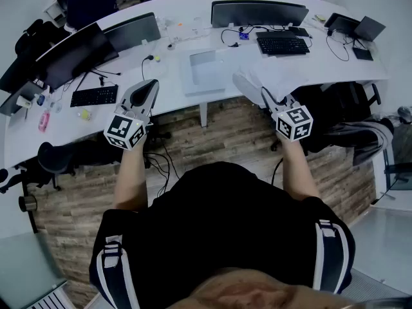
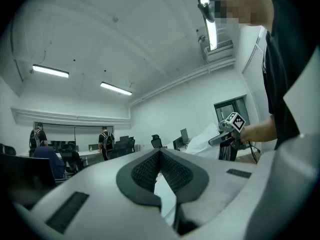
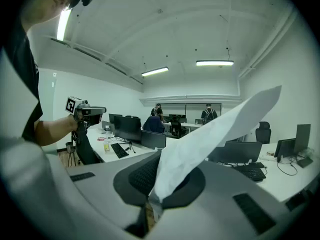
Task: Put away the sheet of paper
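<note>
A white sheet of paper (image 1: 250,84) hangs over the desk's front edge, and my right gripper (image 1: 266,98) is shut on its near corner. In the right gripper view the sheet of paper (image 3: 215,134) rises up and to the right from between the pads of the right gripper (image 3: 159,170). My left gripper (image 1: 152,86) is held up at the left over the desk edge, its jaws shut to a point with nothing in them. The left gripper view shows that gripper's (image 2: 160,155) pads meeting at the tips. Far off in it are the right gripper (image 2: 216,139) and the paper (image 2: 202,141).
A curved white desk (image 1: 161,105) lies ahead, with a flat white tray (image 1: 205,74) at its middle. Monitors (image 1: 259,13), keyboards (image 1: 282,45) and cables cover the rest. A dark chair (image 1: 64,156) stands at the lower left, another chair (image 1: 341,118) at the right. People stand far back.
</note>
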`<state>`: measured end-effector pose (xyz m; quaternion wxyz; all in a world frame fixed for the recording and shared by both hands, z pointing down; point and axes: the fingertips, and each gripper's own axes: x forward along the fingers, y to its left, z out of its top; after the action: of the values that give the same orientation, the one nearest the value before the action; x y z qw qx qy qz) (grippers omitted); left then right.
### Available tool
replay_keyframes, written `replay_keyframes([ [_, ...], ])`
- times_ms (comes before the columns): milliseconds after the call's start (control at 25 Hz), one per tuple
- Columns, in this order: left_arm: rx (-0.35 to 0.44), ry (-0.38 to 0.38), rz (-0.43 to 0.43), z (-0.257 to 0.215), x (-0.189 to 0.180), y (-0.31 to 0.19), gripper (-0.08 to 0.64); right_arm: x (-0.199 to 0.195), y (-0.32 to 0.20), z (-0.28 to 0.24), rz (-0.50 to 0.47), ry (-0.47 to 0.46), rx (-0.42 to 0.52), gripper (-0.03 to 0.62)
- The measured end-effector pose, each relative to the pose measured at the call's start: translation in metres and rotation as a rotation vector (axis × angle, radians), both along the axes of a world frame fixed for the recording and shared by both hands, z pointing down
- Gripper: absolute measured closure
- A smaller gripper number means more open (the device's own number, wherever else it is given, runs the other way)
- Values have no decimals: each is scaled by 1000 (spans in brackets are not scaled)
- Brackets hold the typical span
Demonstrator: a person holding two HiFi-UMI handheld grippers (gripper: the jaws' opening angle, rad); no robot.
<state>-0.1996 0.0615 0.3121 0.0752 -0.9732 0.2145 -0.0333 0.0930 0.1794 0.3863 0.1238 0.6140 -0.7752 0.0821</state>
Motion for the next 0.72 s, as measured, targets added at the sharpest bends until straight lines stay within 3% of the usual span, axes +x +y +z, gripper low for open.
replay_keyframes([
  [360,-28,-2,10,10,-7,0,541,-8,5,1,3,11,-7,577],
  [720,-28,-29,16,11,3,-5,541,12,-5,5,29,-25,7,577],
])
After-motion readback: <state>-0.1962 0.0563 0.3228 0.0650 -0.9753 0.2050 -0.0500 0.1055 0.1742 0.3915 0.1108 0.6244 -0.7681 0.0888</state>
